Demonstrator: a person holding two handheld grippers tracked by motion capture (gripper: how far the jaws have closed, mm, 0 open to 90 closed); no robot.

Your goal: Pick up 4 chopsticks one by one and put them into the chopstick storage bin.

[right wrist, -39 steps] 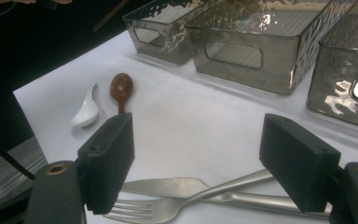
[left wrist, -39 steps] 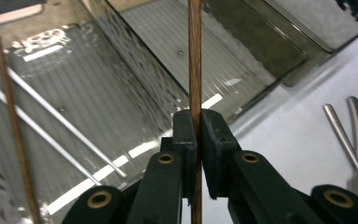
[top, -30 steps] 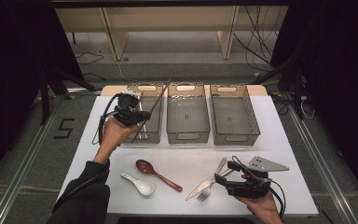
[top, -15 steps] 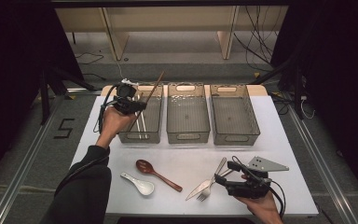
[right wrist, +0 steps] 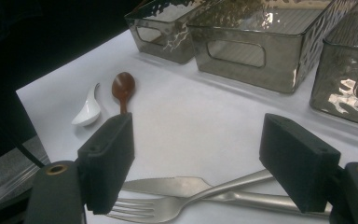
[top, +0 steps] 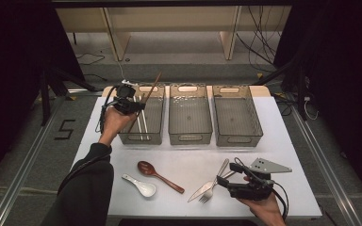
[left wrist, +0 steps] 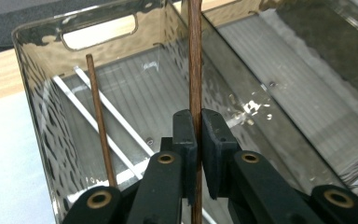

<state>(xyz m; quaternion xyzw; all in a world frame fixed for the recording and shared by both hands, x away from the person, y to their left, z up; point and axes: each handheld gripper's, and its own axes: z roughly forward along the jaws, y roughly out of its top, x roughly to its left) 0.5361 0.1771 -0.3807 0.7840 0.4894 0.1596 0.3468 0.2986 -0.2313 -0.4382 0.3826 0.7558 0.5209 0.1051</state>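
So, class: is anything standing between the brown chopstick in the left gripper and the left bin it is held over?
Nothing visible blocks it. The left gripper pinches the brown chopstick above the open left bin, which holds another brown chopstick and white sticks with bare floor beside them.

I'm seeing grey floor [top: 28, 155] lying around the counter [top: 184, 160], wooden shelving [top: 169, 28] standing at twelve o'clock, darkness flanking.
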